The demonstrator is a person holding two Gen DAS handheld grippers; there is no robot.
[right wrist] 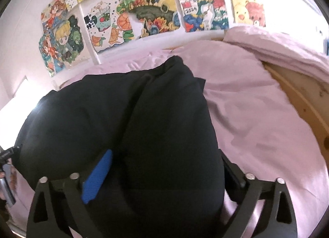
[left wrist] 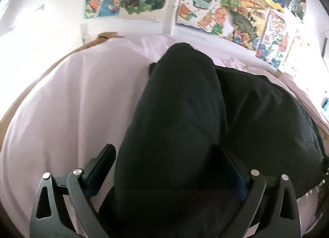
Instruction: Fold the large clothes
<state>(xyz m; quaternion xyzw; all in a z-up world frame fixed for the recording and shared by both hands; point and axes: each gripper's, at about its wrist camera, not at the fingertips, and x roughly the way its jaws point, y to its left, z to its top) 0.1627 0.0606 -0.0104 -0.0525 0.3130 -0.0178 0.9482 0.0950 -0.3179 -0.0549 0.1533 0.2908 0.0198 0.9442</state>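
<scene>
Two claws [left wrist: 167, 168] [right wrist: 164, 174] spread wide astride black garment [right wrist: 127, 114], wall drawing [right wrist: 202, 11] reading "2024"

The dark garment [left wrist: 181, 102] is soft matt cloth. The pink sheet [left wrist: 78, 102] is smooth, faintly creased fabric. Bare pale wood [right wrist: 304, 98] shows at the bed's edge. The wall pictures [right wrist: 150, 9] look like slightly glossy paper.

The dark garment [left wrist: 185, 114] covers much of the pink sheet [left wrist: 72, 104] and runs off the bottom edge in both views. Its near hem is hidden behind the left tool [left wrist: 167, 156]. The wall drawings [right wrist: 144, 11] are blurred and cropped at the top.
</scene>
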